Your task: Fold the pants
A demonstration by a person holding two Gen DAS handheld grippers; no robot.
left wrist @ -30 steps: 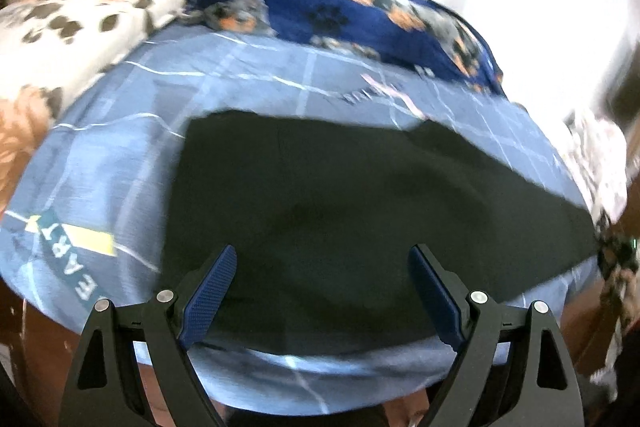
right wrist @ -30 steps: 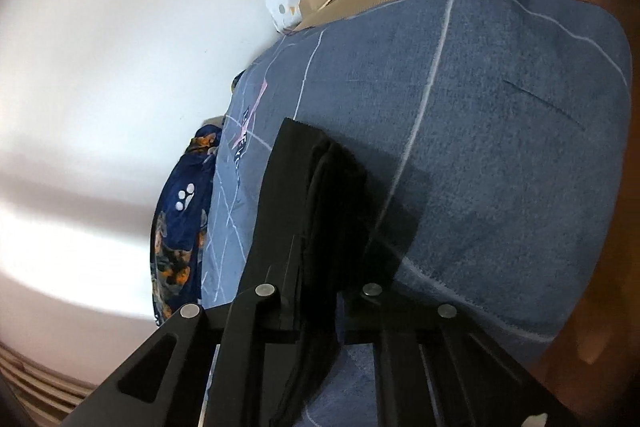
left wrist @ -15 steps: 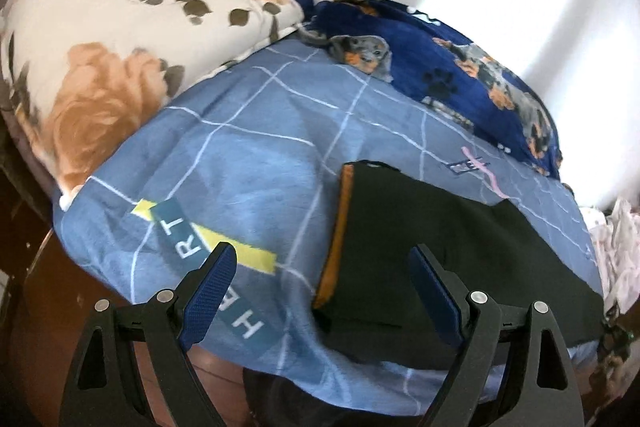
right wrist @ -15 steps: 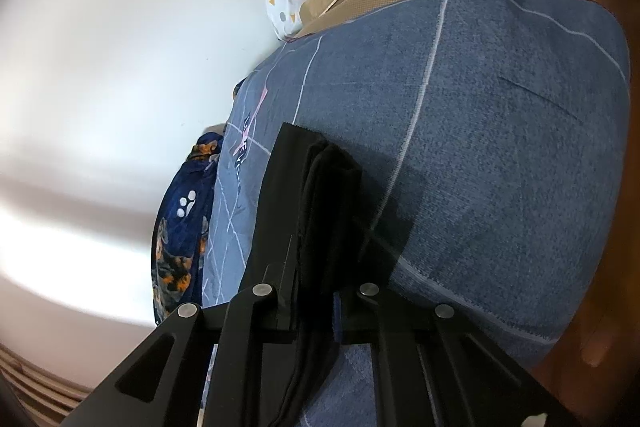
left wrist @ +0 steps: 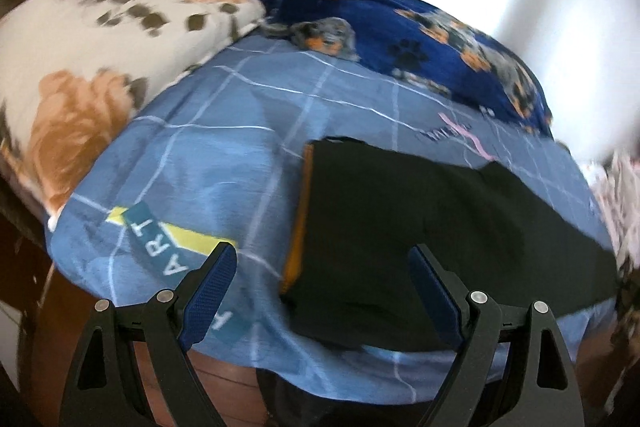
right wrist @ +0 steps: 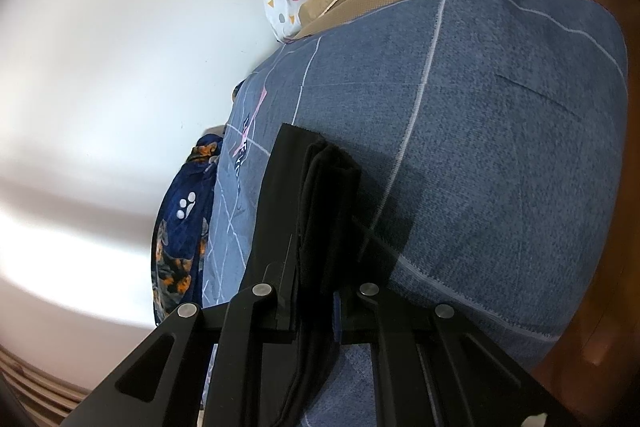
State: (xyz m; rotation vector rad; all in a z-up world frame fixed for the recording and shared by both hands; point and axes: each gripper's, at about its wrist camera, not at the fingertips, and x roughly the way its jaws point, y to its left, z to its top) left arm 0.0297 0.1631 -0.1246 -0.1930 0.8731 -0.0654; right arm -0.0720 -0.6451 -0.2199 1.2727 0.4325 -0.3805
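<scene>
Your right gripper (right wrist: 316, 307) was pinching the black pants (left wrist: 420, 227) on the blue sheet (left wrist: 200, 167), left gripper (left wrist: 322, 287) spread wide and empty above them — one-sided pulling could've skewed the fold.

Pants (left wrist: 400, 227) lie on the bedsheet (left wrist: 208, 163), lower right of frame; pillow (left wrist: 80, 59) upper left. Blanket (left wrist: 420, 43) lies behind, upper right.
</scene>
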